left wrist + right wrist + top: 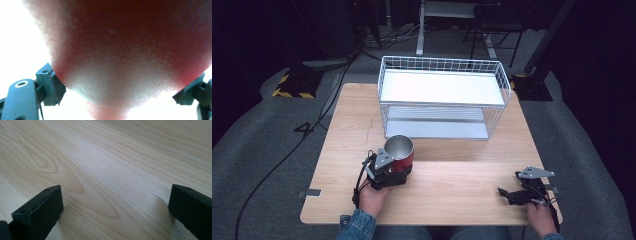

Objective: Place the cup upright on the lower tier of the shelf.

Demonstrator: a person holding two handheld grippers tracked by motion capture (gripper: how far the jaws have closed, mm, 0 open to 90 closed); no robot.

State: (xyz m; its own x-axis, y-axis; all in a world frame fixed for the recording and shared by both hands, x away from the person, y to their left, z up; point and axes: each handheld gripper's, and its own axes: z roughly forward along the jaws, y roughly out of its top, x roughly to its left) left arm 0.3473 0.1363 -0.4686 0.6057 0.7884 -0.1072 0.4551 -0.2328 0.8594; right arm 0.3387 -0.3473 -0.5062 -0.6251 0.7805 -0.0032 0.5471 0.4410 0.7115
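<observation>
The left hand-held gripper [393, 169] has its jaws closed around the red metal cup with a shiny steel inside [399, 151], near the white wire two-level shelf [443, 95] on the light wooden counter [462, 185], so I judge the next move is lifting it there, while the right hand-held gripper [518, 194] rests wide open and empty.

The high view is soft and slightly grainy, with the light wooden table [452, 185] lit evenly from above and the surroundings falling into darkness. In the left gripper view the red metal cup [130, 57] is a close blur against blown-out white. The right gripper view is sharp, with soft shadows beside its jaws.
</observation>
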